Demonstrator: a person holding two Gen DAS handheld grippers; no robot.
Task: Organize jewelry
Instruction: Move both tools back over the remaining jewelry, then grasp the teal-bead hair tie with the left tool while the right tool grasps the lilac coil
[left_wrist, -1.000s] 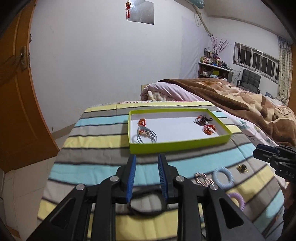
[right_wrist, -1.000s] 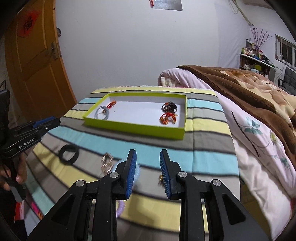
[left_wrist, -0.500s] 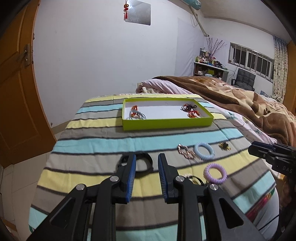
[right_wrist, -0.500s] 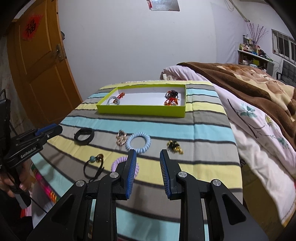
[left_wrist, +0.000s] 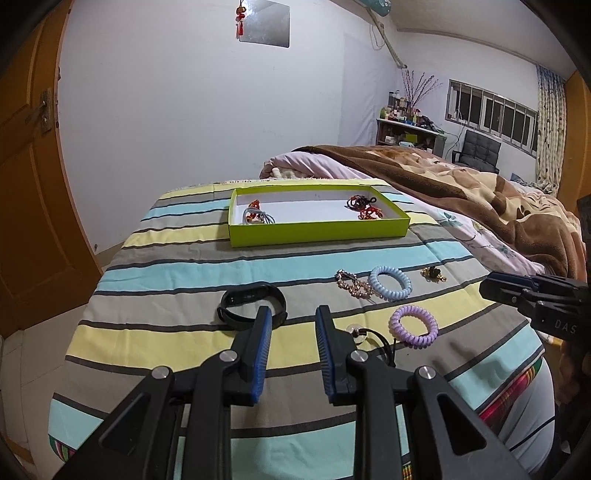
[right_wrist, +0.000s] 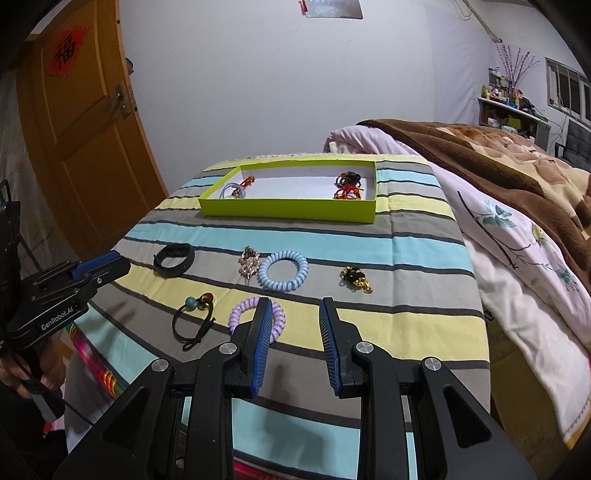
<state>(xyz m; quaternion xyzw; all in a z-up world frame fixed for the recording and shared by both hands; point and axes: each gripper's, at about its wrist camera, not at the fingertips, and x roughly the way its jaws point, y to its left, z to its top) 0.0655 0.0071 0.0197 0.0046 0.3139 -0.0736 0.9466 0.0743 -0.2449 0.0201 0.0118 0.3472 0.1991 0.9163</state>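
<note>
Left wrist view: the left gripper (left_wrist: 291, 317) hangs with jaws apart and empty over the tabletop (left_wrist: 155, 273), just short of the black band (left_wrist: 252, 305); straddle one side of it.

Right wrist view: the right gripper (right_wrist: 295, 310), jaws likewise parted and empty, stands beside the purple hair tie (right_wrist: 255, 317); the green box (right_wrist: 295, 208) waits beyond.

Both cameras sit low behind their own hand-held grippers and look forward and down across the striped desk (left_wrist: 177, 266) toward the green tray (left_wrist: 317, 230) at its far end. The left view stands at the near edge, left of the tray's midline, its hand-held gripper (left_wrist: 291, 317) filling the foreground. The right view stands further right, so the tray (right_wrist: 288, 210) appears turned, its hand-held gripper (right_wrist: 297, 308) likewise close to the lens. Each catches the other at its frame edge. Both share the tray, the loose pieces before it, the orange door (right_wrist: 85, 122), the white wall and the bed (left_wrist: 461, 192) beside the tray.
</note>
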